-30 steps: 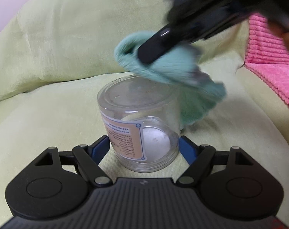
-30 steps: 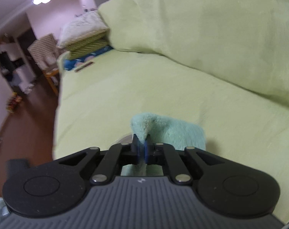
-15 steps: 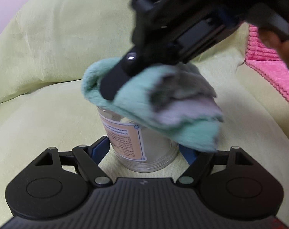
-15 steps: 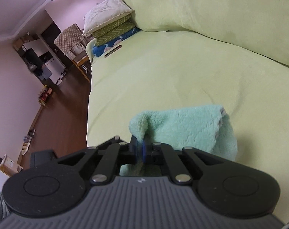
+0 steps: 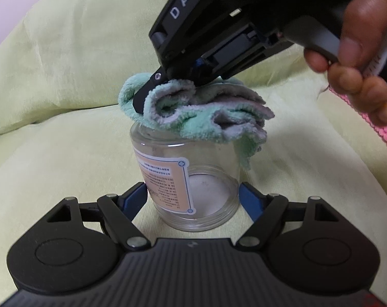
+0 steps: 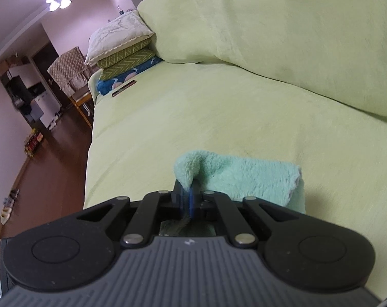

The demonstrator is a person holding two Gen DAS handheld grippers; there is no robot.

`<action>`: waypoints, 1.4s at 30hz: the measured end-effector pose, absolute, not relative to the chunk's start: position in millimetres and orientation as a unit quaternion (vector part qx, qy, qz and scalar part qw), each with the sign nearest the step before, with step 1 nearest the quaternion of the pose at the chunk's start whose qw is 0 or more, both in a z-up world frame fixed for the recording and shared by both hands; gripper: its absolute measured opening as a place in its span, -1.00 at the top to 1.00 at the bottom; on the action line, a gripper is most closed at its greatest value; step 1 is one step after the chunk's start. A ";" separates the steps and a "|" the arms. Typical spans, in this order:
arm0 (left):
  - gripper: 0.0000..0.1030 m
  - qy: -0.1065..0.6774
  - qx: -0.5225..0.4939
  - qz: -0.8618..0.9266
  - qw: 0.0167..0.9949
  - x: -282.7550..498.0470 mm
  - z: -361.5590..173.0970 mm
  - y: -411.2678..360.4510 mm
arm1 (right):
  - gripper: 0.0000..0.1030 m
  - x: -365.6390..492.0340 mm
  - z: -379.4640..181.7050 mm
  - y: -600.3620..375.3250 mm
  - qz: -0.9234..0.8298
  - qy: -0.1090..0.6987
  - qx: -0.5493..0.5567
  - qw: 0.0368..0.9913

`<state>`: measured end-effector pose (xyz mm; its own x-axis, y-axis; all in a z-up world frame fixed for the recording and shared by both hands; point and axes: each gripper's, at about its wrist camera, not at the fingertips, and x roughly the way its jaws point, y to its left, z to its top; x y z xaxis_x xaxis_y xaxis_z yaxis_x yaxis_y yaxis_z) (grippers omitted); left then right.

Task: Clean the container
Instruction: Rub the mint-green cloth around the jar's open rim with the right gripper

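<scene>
A clear glass jar (image 5: 193, 186) with an orange label stands upright on the light green sofa seat. My left gripper (image 5: 193, 197) holds it, blue pads against both sides of its base. My right gripper (image 5: 142, 102) is shut on a mint-green cloth (image 5: 201, 117), which lies bunched over the jar's mouth. In the right wrist view the right gripper (image 6: 187, 199) pinches a fold of the cloth (image 6: 244, 176); the jar is hidden there.
A pink textured cloth (image 5: 367, 125) lies on the sofa at the right. The sofa back cushion (image 5: 78, 38) rises behind the jar. Stacked pillows (image 6: 121, 51) sit at the sofa's far end, with wooden floor (image 6: 47, 174) beyond the seat edge.
My right gripper has brought the cloth from behind the jar down onto its mouth and come closer to the left camera. The jar and left gripper have stayed put.
</scene>
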<state>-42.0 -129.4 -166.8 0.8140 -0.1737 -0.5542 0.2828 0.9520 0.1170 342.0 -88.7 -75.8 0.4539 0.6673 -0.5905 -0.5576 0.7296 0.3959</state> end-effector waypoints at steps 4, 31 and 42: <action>-0.54 0.282 0.095 -0.121 0.947 -18.7 -175.5 -122.4 | 1.00 342.9 -75.4 -84.9 0.358 0.378 0.069 0.851; -0.56 0.275 0.082 -0.132 0.949 142.5 -171.7 25.7 | 0.98 343.3 -75.1 -113.4 0.305 0.377 0.099 0.869; -0.55 0.276 0.079 -0.132 0.949 211.3 -171.0 73.1 | 0.91 309.3 -57.8 -113.2 0.387 0.392 0.050 0.833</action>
<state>211.3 73.1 -171.0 0.8127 -0.2076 -0.5445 0.2952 0.9523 0.0775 309.3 -113.2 -57.8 0.3939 0.6837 -0.6144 -0.6058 0.6958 0.3858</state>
